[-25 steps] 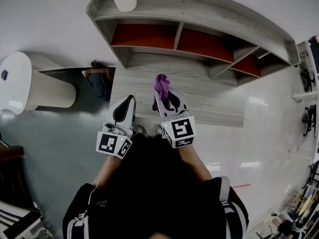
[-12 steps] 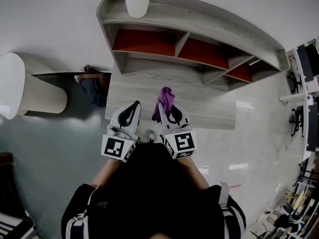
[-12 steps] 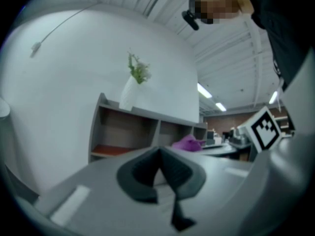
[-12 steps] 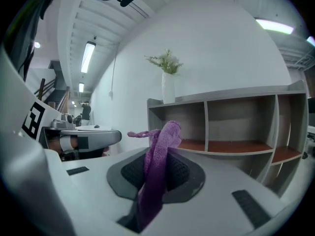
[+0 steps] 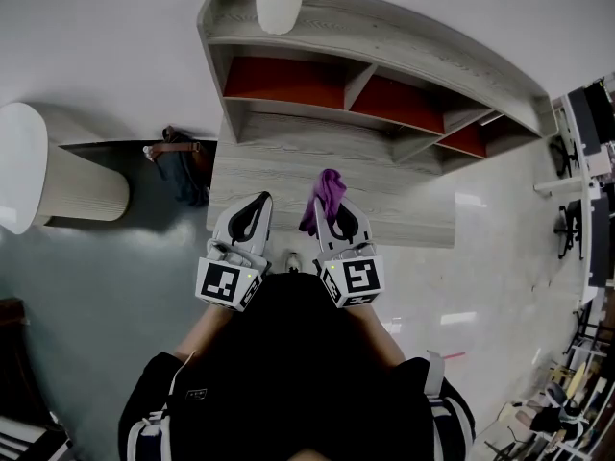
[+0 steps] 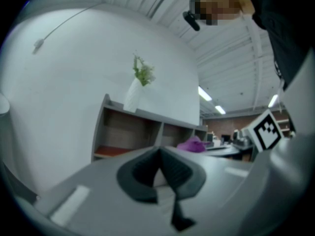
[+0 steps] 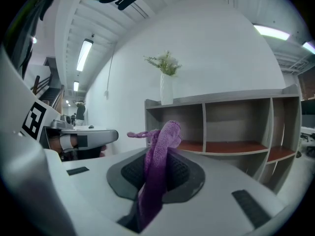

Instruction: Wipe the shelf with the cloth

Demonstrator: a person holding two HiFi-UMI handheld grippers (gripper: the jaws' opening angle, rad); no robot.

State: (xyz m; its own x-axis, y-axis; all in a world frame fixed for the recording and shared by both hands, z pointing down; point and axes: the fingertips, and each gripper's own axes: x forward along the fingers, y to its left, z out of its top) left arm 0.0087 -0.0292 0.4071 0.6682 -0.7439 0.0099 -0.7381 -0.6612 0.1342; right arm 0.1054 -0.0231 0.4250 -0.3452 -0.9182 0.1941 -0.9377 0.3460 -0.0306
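While I hold both claws out in front of me, side by side and just apart, my right claw (image 5: 334, 207) is clamped on the purple cloth (image 7: 164, 136). The cloth stands up out of the closed jaws and flops over at its top. My left claw (image 5: 256, 206) has its jaws pressed together with nothing between them.

Ahead of both claws stands the grey wooden shelf (image 5: 384, 46), its open compartments facing me with red-brown floors. The cloth is held short of those compartments. Under the claw tips lies the lower wooden board (image 5: 279, 166) at the shelf's foot.

On top of the shelf, ahead of the right claw and a little to its left, a white vase (image 7: 166, 88) holds green sprigs. Off to the left of my left claw, a dark bag (image 5: 184, 161) sits on the floor by the shelf's end.
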